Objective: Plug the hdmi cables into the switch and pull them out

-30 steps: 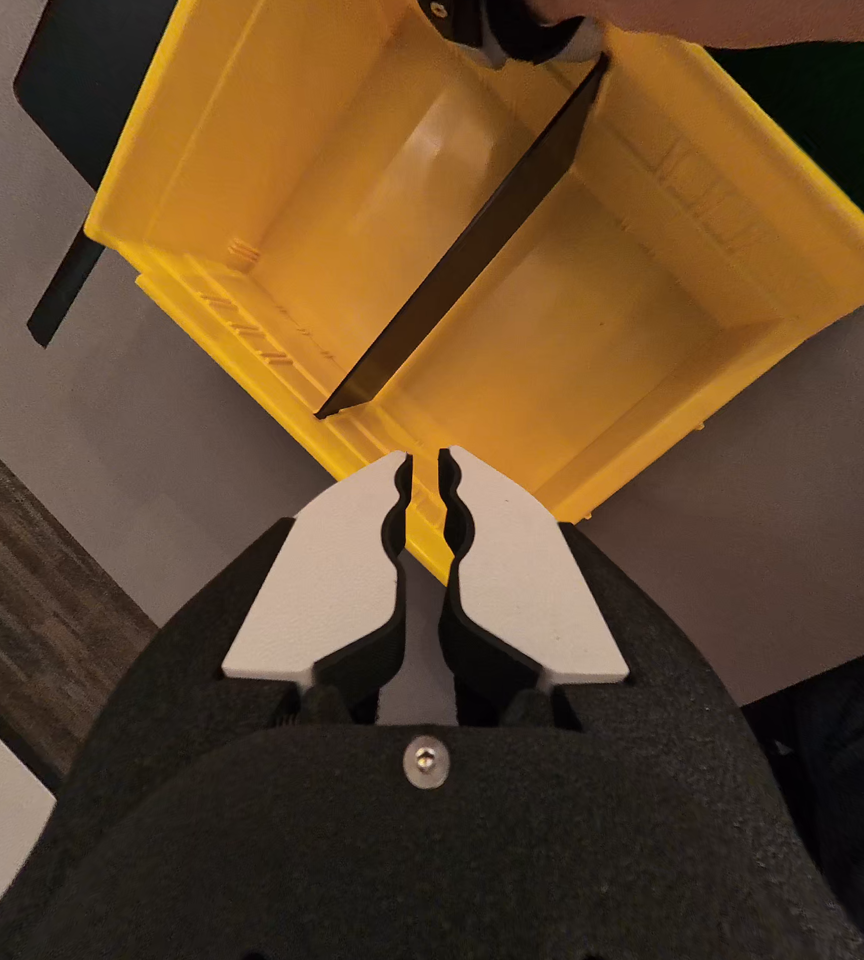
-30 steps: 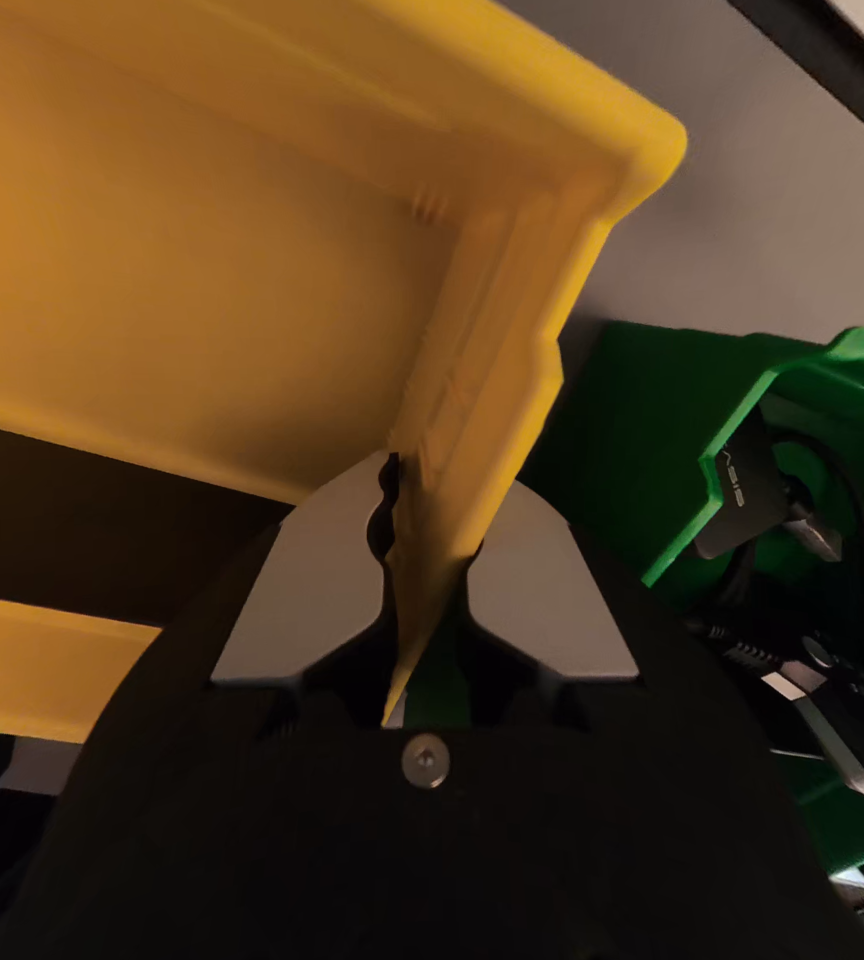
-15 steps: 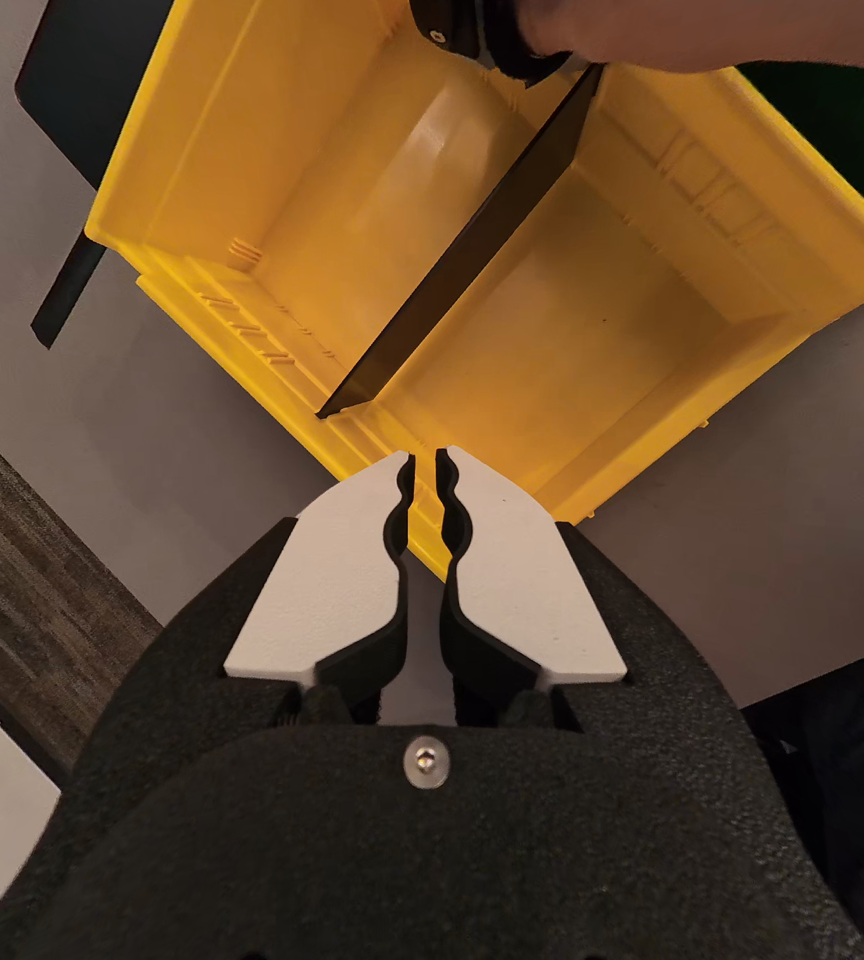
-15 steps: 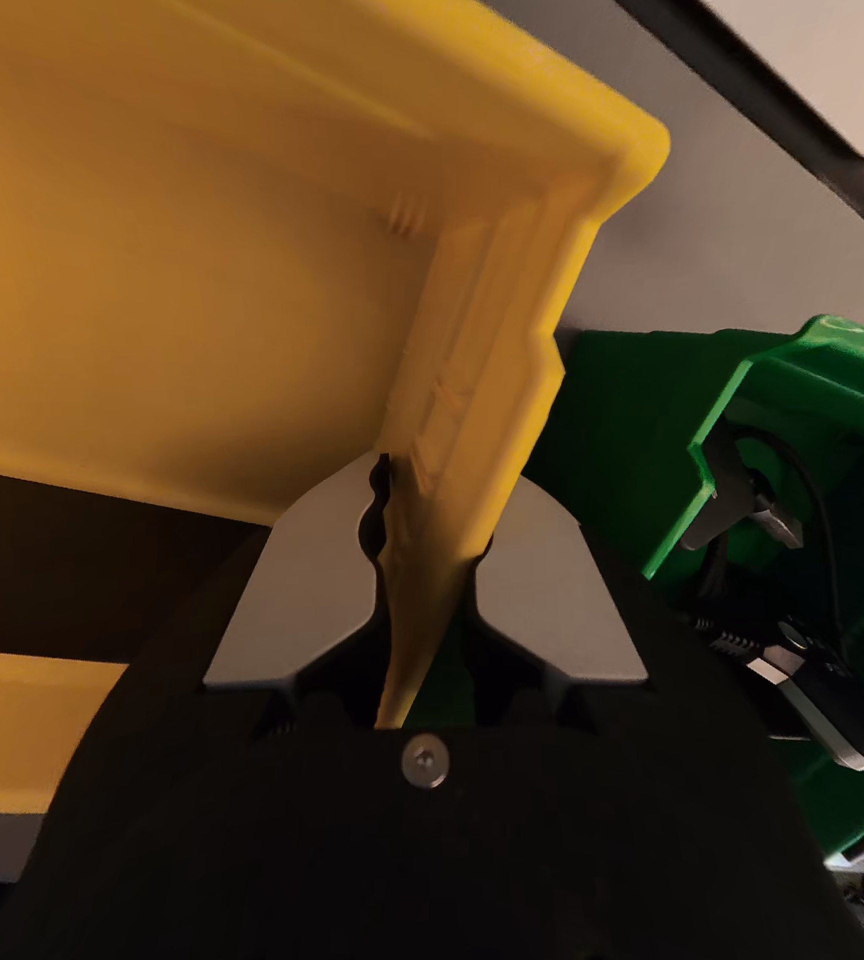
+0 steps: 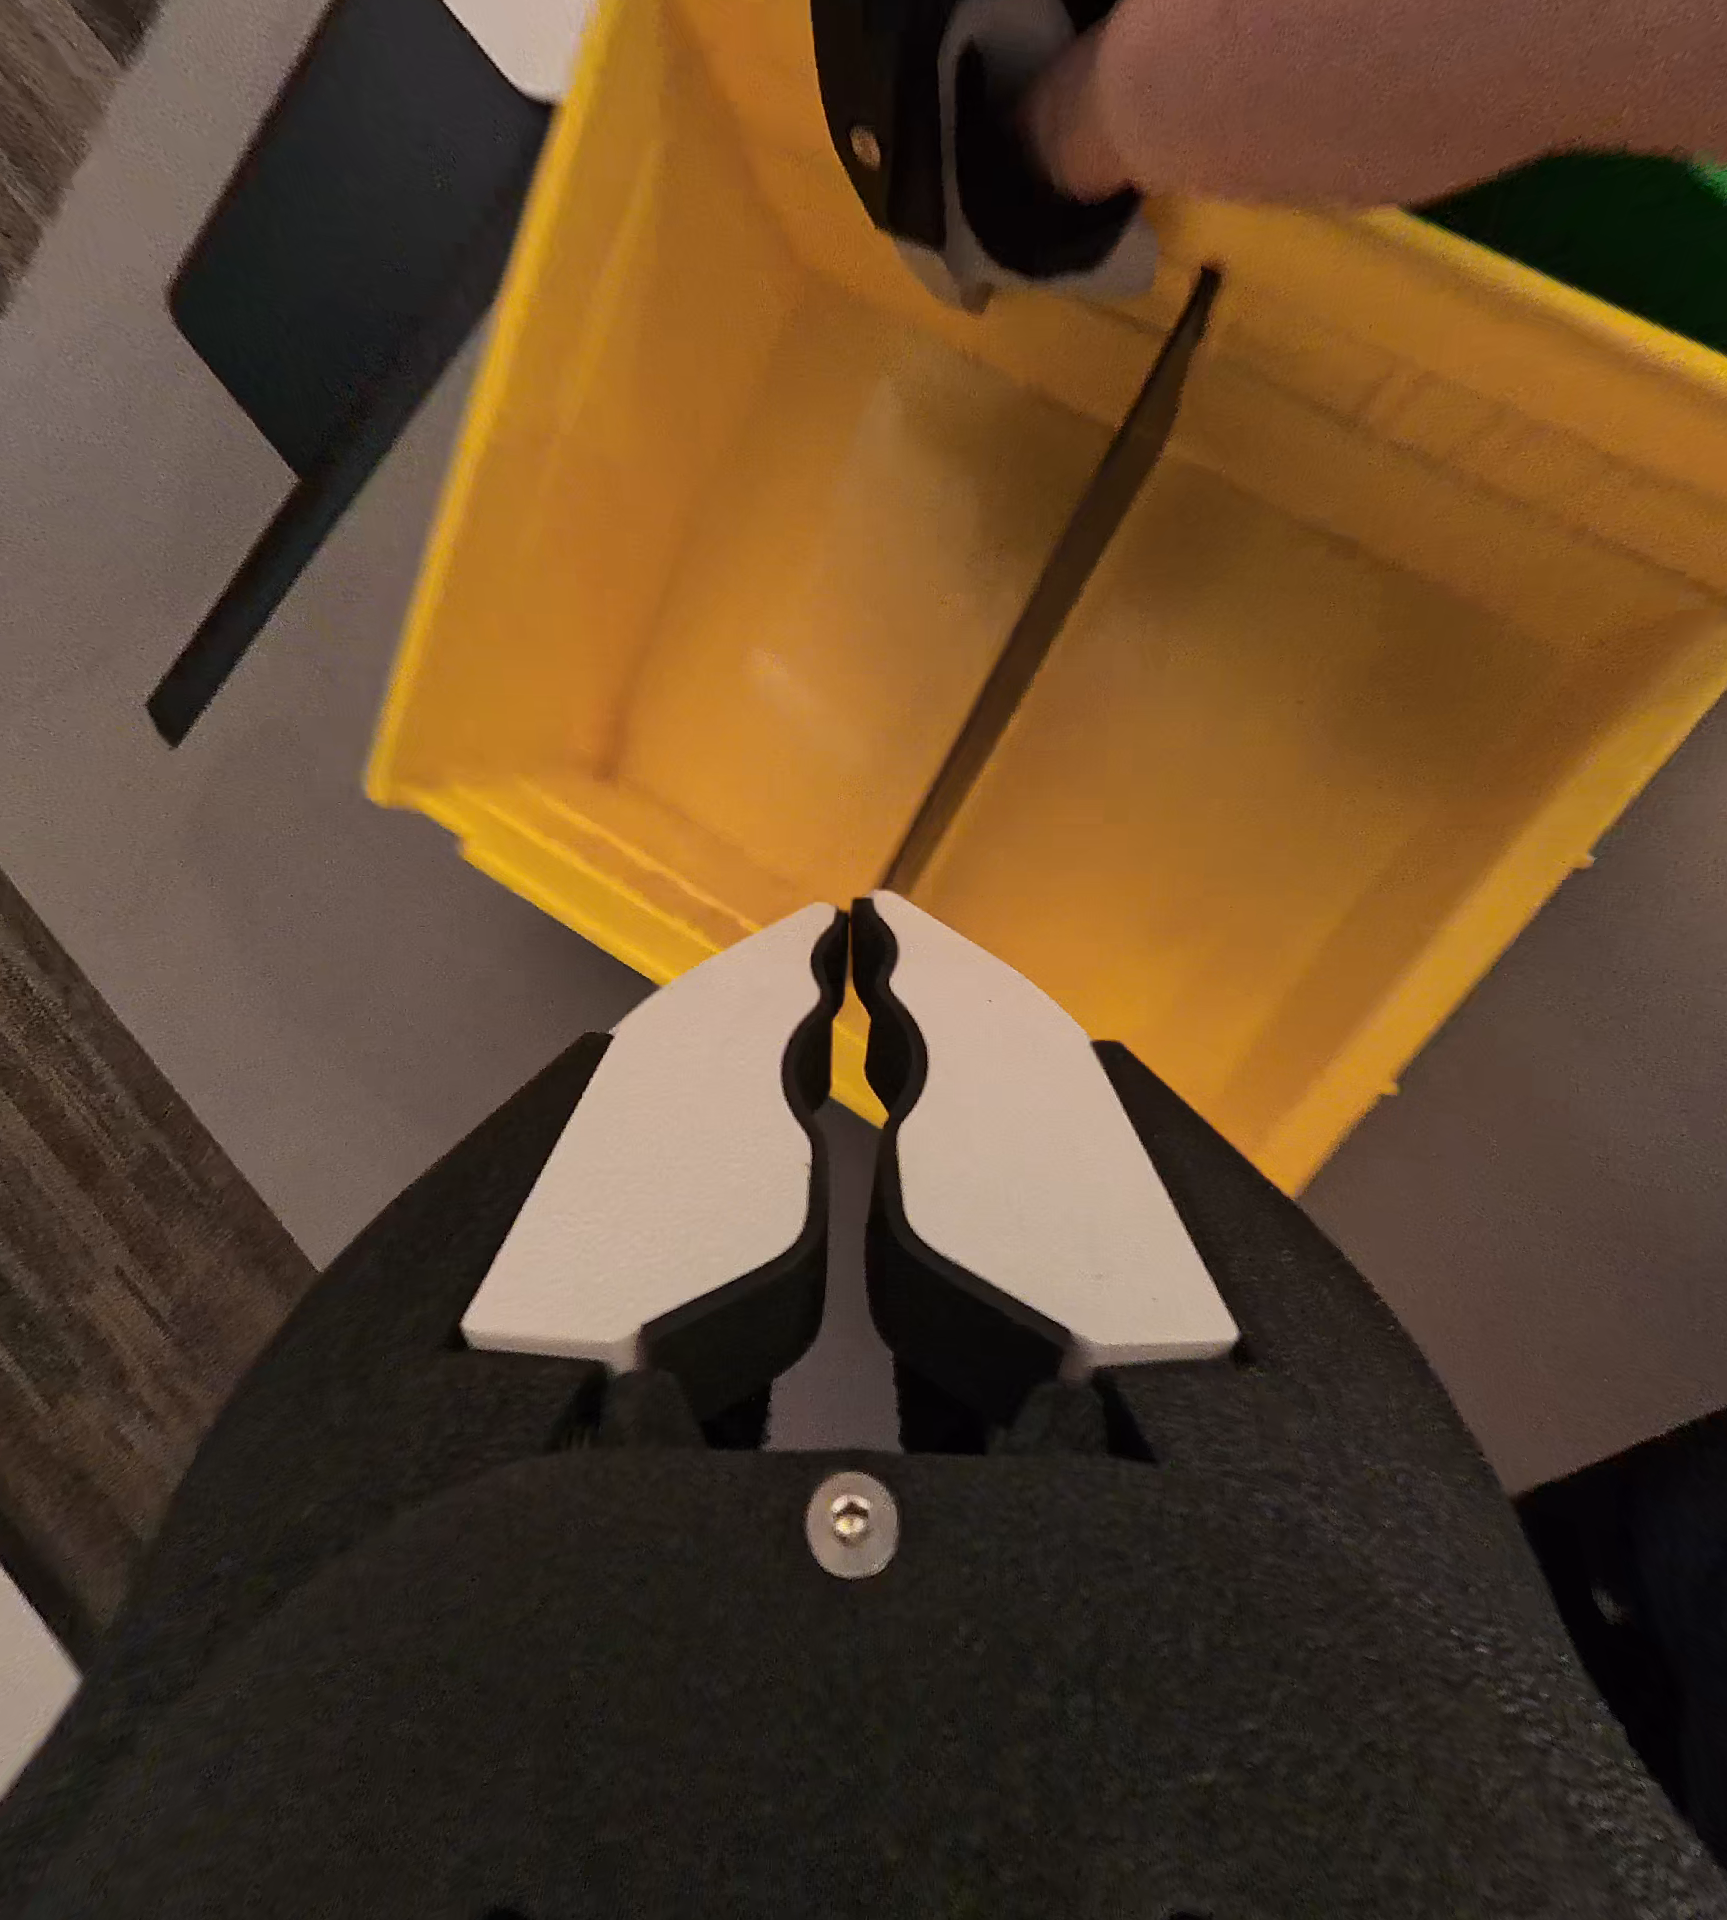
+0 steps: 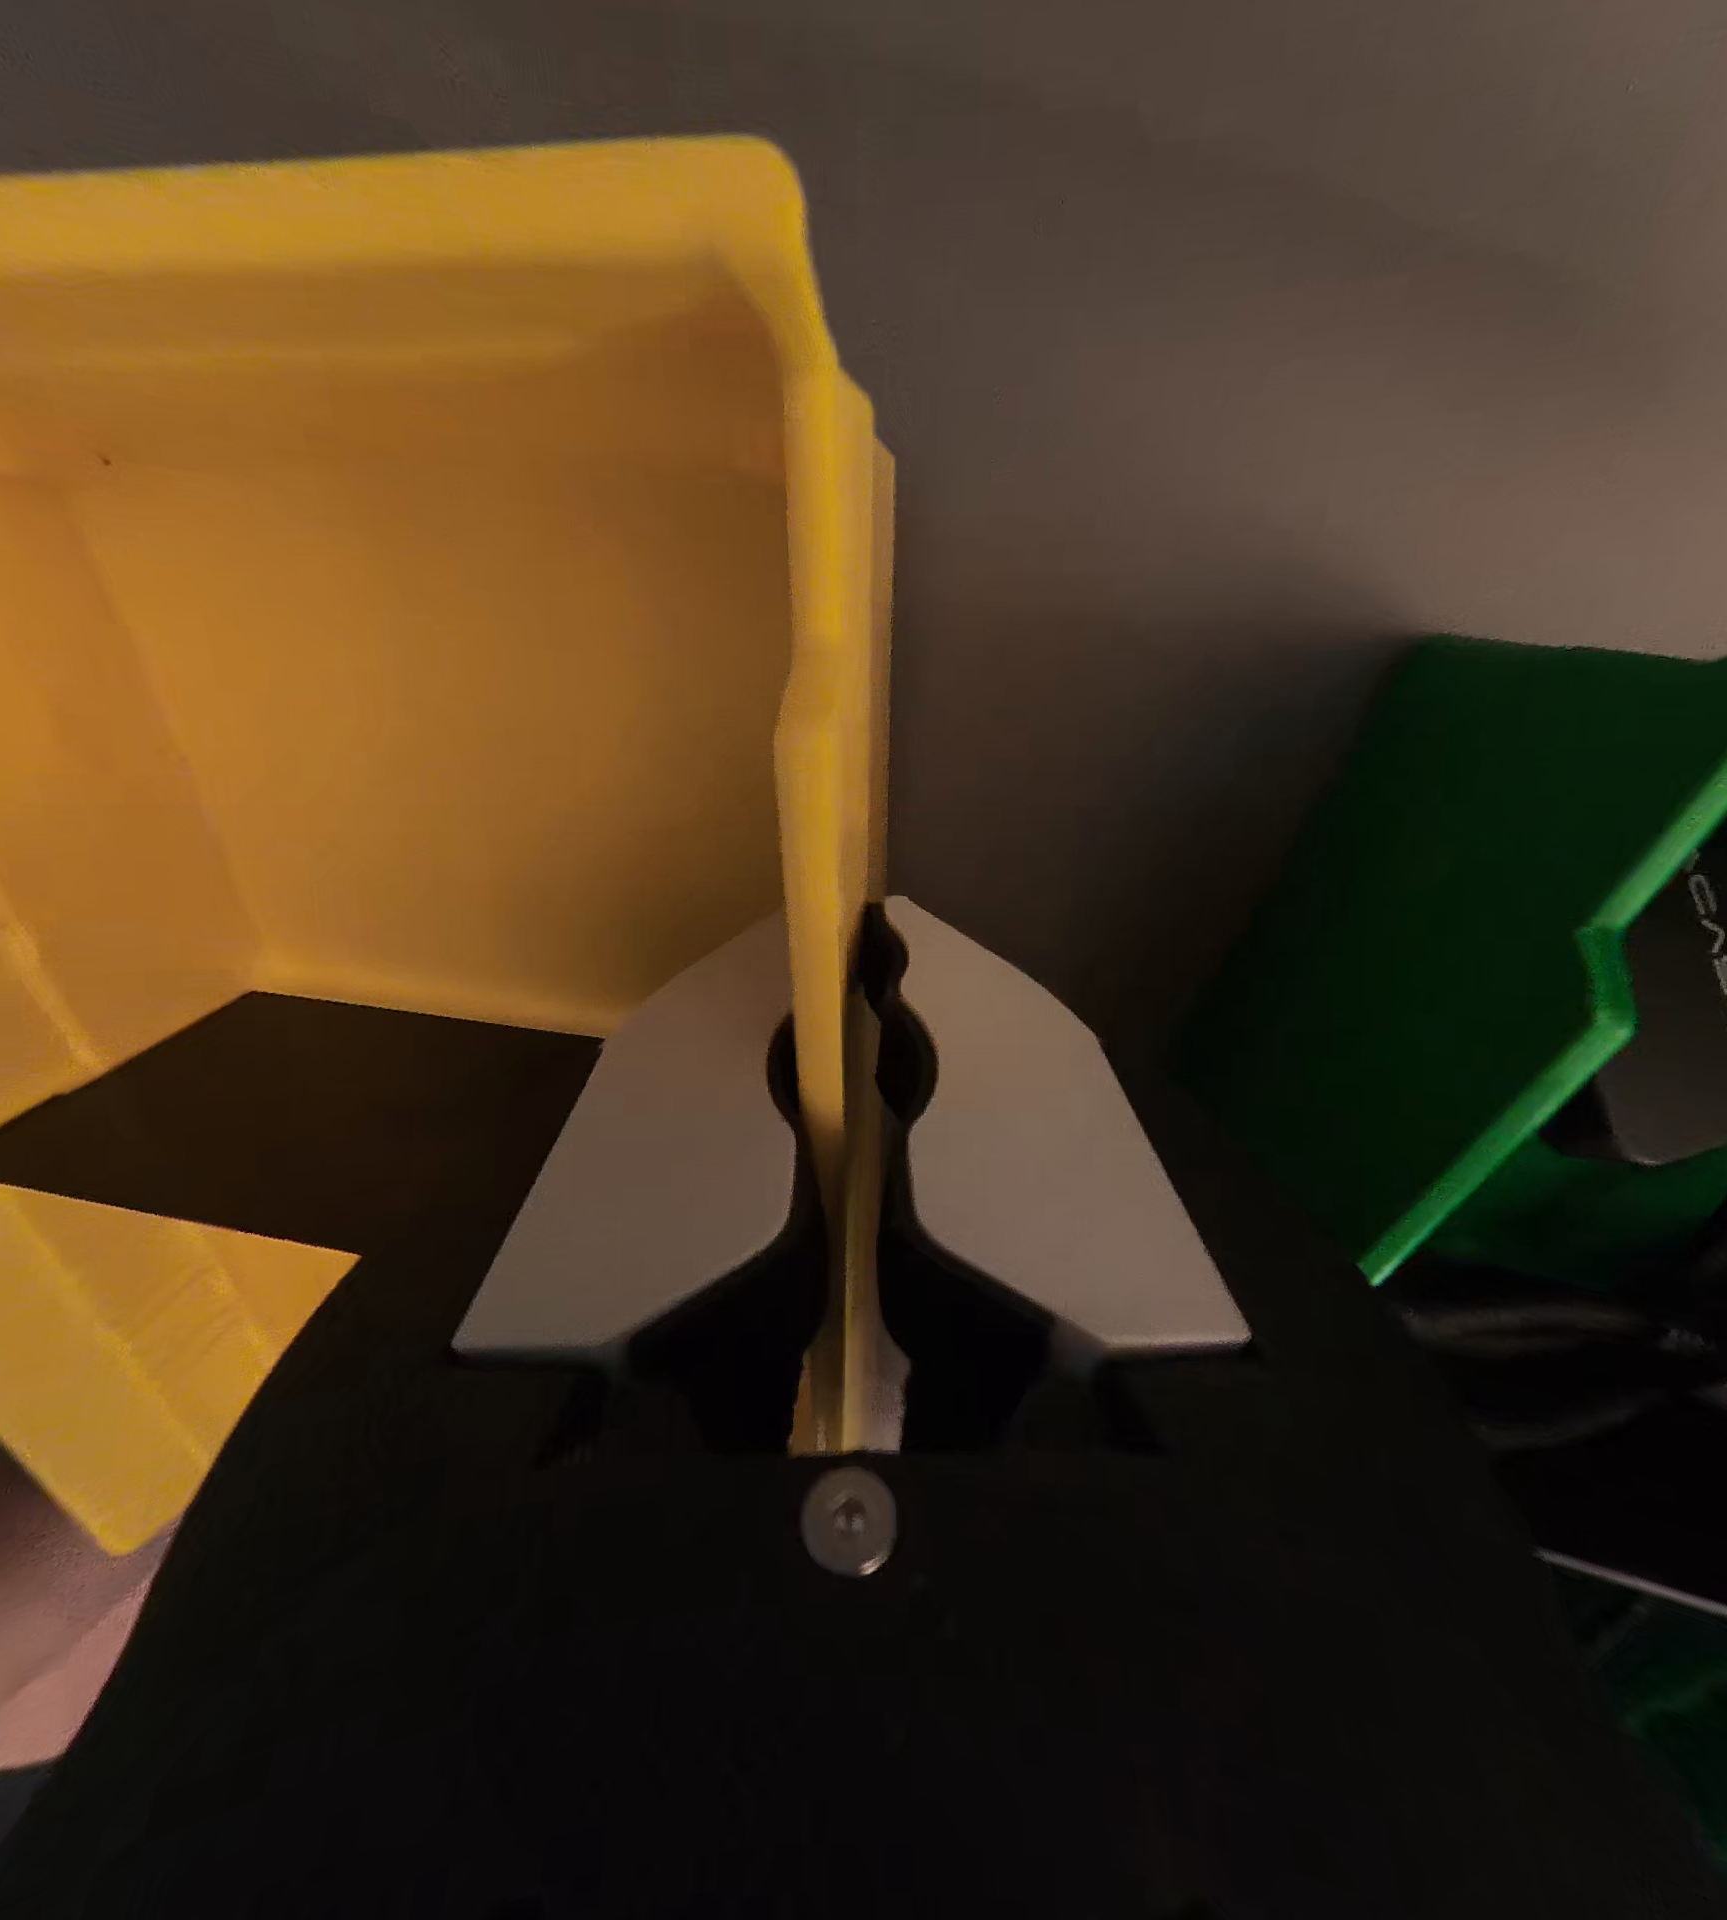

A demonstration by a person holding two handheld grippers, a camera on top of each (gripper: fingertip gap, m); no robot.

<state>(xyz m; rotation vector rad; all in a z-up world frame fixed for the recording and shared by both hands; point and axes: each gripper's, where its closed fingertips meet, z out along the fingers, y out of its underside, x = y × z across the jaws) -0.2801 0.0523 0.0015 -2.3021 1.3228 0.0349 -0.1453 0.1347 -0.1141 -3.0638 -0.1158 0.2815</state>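
My right gripper [image 6: 854, 935] is shut on the side wall of an empty yellow bin [image 6: 828, 623]. The wall runs between its pads. A black divider [image 6: 319, 1122] crosses the bin. In the left wrist view the right gripper [image 5: 973, 275], held by a hand [image 5: 1358, 94], sits at the far rim of the yellow bin [image 5: 630, 520]. My left gripper [image 5: 851, 914] is shut just over the bin's near rim. A black HDMI switch [image 6: 1700, 1018] and dark cables [image 6: 1669, 1351] lie in a green bin [image 6: 1461, 935] to the right.
The bins stand on a grey table [image 5: 215, 935]. A flat black piece [image 5: 339, 260] lies on it left of the yellow bin. Carpet floor [image 5: 7, 1039] shows past the table's left edge. A person's hand [image 6: 7, 1662] is at the lower left. The black HDMI switch [image 6: 1700, 1018] sits 12 centimeters or so from the ends of my right fingers.
My right jaws closed from a wider stance onto the yellow bin's wall, and the bin swung round in both views. My left jaws closed the small gap they had.
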